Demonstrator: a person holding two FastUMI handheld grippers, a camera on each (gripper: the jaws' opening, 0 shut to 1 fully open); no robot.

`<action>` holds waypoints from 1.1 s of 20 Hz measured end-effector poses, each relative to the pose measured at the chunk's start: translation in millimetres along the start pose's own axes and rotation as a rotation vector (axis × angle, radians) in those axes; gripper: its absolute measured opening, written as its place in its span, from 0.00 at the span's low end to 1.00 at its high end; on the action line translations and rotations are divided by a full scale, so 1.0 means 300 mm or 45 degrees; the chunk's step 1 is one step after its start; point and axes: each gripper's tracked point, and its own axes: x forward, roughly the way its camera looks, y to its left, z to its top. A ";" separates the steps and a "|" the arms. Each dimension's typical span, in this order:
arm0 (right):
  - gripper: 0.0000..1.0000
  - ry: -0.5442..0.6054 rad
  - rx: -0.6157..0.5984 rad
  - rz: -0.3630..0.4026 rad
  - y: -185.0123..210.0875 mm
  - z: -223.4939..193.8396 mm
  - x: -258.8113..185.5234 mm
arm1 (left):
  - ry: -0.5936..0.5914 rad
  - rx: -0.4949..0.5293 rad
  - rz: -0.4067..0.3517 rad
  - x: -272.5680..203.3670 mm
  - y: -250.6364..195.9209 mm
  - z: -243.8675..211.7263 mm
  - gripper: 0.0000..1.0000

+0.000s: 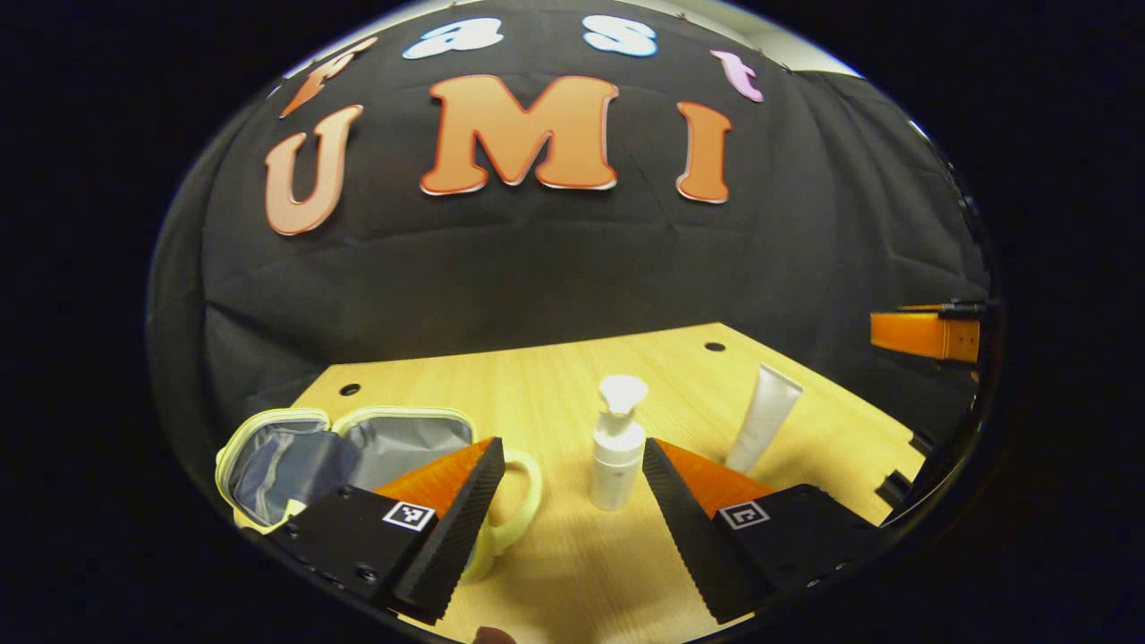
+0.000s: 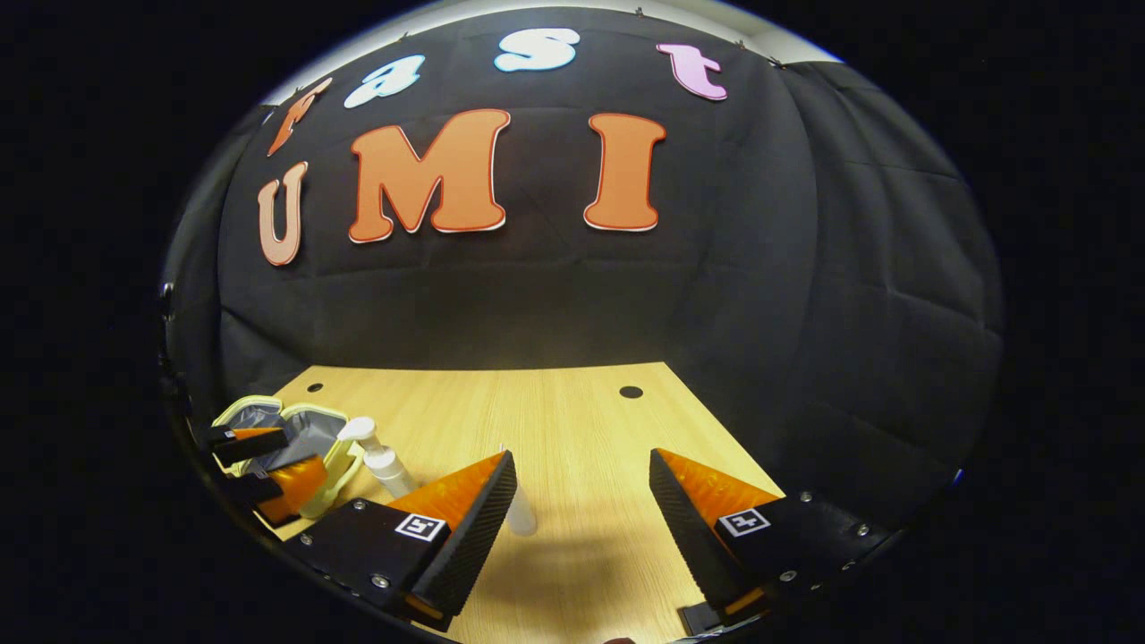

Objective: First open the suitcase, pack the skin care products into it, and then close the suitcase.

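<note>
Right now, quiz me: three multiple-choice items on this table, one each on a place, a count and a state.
1. In the left gripper view, where is the suitcase relative to the pump bottle?
A. left
B. right
C. on top of it

2. How many skin care products stand on the table?
A. one
B. two
C. four

3. What state is the suitcase in?
A. zipped shut
B. open
C. upside down

Answers: 1 A, it lies left of the bottle. 2 B, the pump bottle and a white tube. 3 B, its grey lining shows.
</note>
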 end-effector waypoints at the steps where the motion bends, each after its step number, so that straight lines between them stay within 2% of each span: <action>1: 0.95 0.013 0.010 -0.007 -0.013 -0.013 0.000 | 0.017 0.039 -0.017 0.024 -0.030 -0.024 0.99; 4: 0.95 0.048 0.011 -0.040 -0.056 -0.060 -0.012 | 0.050 0.135 -0.042 0.125 -0.111 -0.083 0.99; 7: 0.95 0.079 -0.007 -0.072 -0.098 -0.090 -0.018 | 0.087 0.155 -0.011 0.212 -0.122 -0.133 0.99; 13: 0.96 0.133 -0.028 -0.112 -0.130 -0.133 -0.011 | 0.112 0.119 0.035 0.350 -0.115 -0.199 0.99; 17: 0.95 0.162 -0.008 -0.089 -0.101 -0.159 -0.004 | 0.111 0.069 0.047 0.368 -0.101 -0.200 1.00; 19: 0.96 0.174 -0.001 -0.077 -0.085 -0.169 0.003 | 0.105 0.073 0.037 0.372 -0.103 -0.190 0.93; 21: 0.95 0.185 0.004 -0.064 -0.067 -0.178 0.013 | 0.105 0.063 0.021 0.390 -0.116 -0.195 0.71; 22: 0.95 0.190 0.006 -0.056 -0.057 -0.185 0.014 | 0.101 0.048 0.003 0.385 -0.125 -0.188 0.65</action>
